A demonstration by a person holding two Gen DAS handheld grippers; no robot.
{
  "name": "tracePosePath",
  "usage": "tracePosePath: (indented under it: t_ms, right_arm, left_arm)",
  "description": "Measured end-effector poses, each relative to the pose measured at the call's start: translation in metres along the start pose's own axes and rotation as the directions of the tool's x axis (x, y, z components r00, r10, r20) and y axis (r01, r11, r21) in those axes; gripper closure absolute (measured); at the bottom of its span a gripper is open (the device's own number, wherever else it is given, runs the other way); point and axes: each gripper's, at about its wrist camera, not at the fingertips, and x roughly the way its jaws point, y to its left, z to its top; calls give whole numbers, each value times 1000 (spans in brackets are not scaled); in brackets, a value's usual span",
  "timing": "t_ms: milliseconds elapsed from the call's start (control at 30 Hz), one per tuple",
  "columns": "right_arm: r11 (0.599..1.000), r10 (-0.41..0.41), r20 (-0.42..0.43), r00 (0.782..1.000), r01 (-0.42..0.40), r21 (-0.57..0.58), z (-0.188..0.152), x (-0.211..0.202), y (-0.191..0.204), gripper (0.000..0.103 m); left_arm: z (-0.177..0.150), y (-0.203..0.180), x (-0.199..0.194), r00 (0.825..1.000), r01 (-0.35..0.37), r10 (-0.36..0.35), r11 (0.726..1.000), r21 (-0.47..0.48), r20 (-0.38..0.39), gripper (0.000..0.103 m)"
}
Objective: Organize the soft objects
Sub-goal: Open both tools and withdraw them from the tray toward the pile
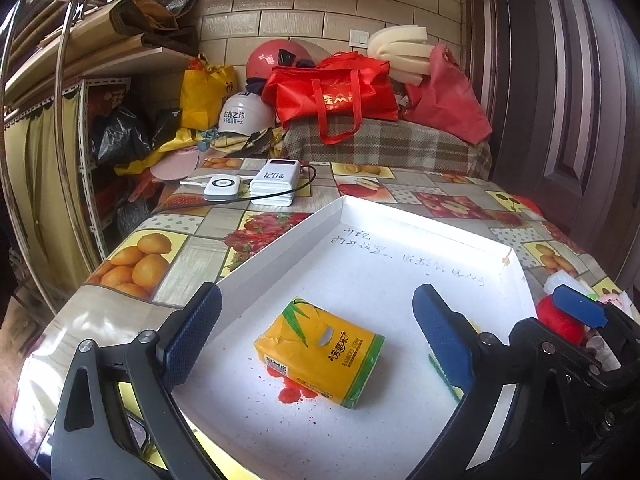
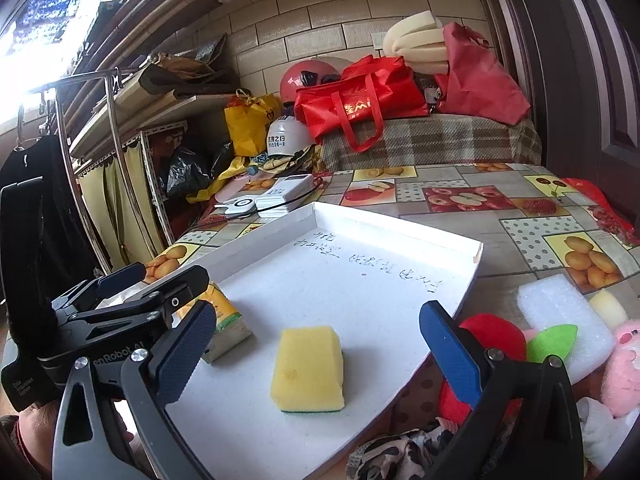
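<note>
A: Where are the soft things?

B: The yellow plastic-wrapped tissue pack (image 1: 320, 354) lies flat inside the shallow white cardboard tray (image 1: 280, 240), near its front-left part. The yellow sponge block with a green scouring base (image 2: 307, 370) lies in the same tray, right of the pack and apart from it. In my left wrist view only a sliver of the sponge shows behind my finger.

A: Your jaws?

B: Left gripper (image 1: 316, 332) is released, jaws spread wide, tissue pack between them but neither pad touching it. Right gripper (image 2: 318, 348) is also released, jaws wide, sponge between the pads, no contact. Both hover just above the tray.

A: Other soft items?

B: Right of the tray, on the desk: a red plush apple with a green leaf (image 2: 496, 334), a white foam block (image 2: 564, 320) behind it, a pink plush toy (image 2: 624, 364) at the far right, and a leopard-print cloth (image 2: 396, 454) at the tray's front edge. None are in the tray.

A: Tray itself?

B: Handwriting on its floor toward the back, red stains near the tissue pack. It sits on the fruit-print tablecloth (image 1: 168, 264) covering the desk.

A: Background?

B: Two white power banks (image 1: 256, 188) behind the tray with a black cable, then a white helmet (image 1: 244, 114), a red tote bag (image 1: 332, 96) on a plaid-covered surface, and a yellow bag (image 1: 202, 94).
</note>
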Motion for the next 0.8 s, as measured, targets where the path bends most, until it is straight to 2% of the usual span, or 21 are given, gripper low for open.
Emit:
tracePosePath:
  t_ms: [200, 333, 533, 633, 700, 767, 800]
  right_arm:
    - [998, 1, 45, 999, 2, -69, -3, -17, 9, 0]
    - [998, 20, 43, 999, -17, -55, -6, -25, 3, 0]
    - [1000, 15, 80, 997, -13, -20, -6, -43, -13, 0]
    - [1000, 0, 110, 994, 1, -13, -9, -61, -28, 0]
    - [999, -39, 147, 988, 42, -16, -11, -76, -40, 0]
    - [995, -99, 180, 979, 101, -1, -13, -94, -60, 0]
    - [991, -133, 188, 973, 132, 18, -14, -102, -74, 0]
  left_arm:
    - [-1, -5, -15, 997, -14, 11, 999, 30, 82, 6]
    - [-2, -11, -23, 992, -16, 8, 998, 63, 123, 6]
    - [-4, -11, -27, 991, 1, -9, 998, 57, 135, 6]
    - [-6, -15, -30, 991, 48, -56, 996, 69, 120, 6]
    - [-8, -23, -34, 987, 100, -111, 990, 101, 113, 6]
    - [-12, -38, -40, 977, 182, -195, 973, 146, 88, 6]
    - [-15, -48, -45, 966, 237, -251, 956, 173, 66, 6]
